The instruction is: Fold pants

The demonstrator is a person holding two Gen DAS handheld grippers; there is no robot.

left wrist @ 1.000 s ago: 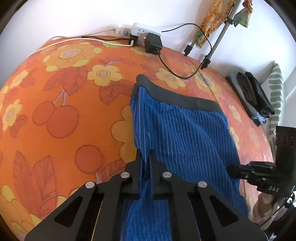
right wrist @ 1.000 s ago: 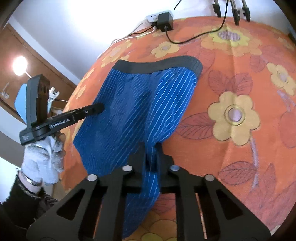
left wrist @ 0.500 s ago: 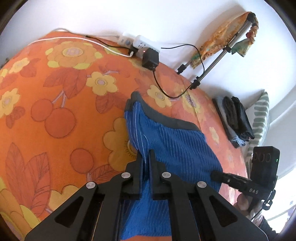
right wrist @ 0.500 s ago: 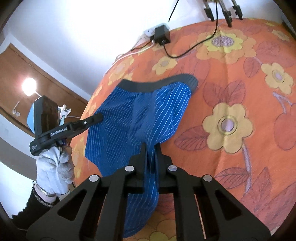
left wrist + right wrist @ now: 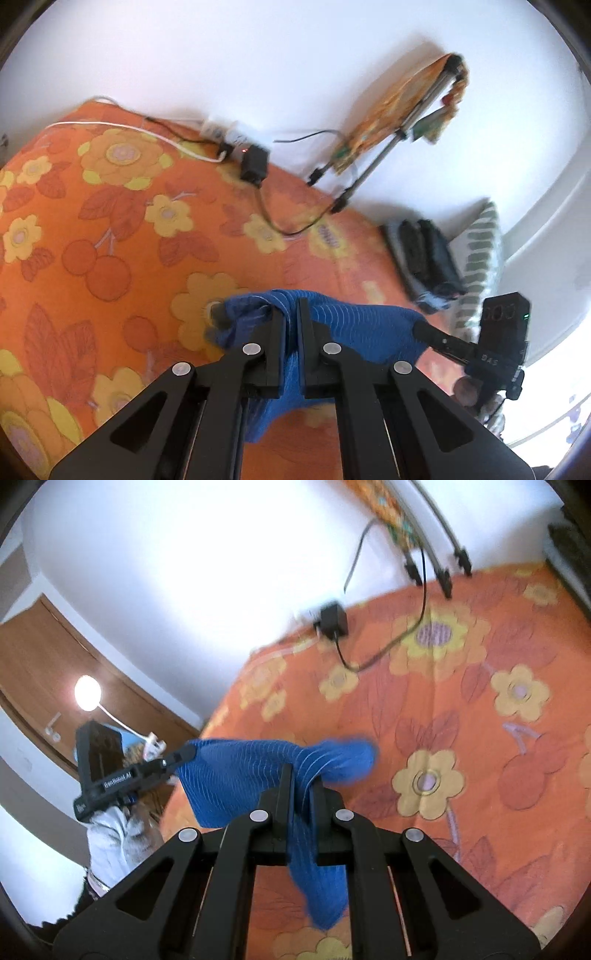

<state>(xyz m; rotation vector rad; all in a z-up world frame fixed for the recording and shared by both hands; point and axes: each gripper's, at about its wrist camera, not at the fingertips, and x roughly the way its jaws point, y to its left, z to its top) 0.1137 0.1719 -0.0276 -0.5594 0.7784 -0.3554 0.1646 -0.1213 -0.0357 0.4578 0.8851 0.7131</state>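
Observation:
The blue pinstriped pants (image 5: 354, 325) hang lifted over the orange flowered bedspread (image 5: 110, 229). My left gripper (image 5: 291, 314) is shut on one edge of the cloth. My right gripper (image 5: 301, 779) is shut on the other edge of the pants (image 5: 251, 771). The cloth is stretched between the two. In the left wrist view the right gripper (image 5: 436, 336) shows at the cloth's right end. In the right wrist view the left gripper (image 5: 177, 757) shows at its left end. The grey waistband is hidden apart from a small grey patch at the cloth's left end.
A black adapter (image 5: 254, 164) with its cable and a white power strip (image 5: 221, 129) lie at the bed's far edge by the wall. Tripod legs (image 5: 369, 173) stand on the bed. Folded dark clothes (image 5: 424, 258) and a striped pillow (image 5: 480, 251) lie at the right.
Both grippers have lifted the pants off the bed. The cloth lay spread flat with the waistband far away; now it hangs bunched in the air between the grippers.

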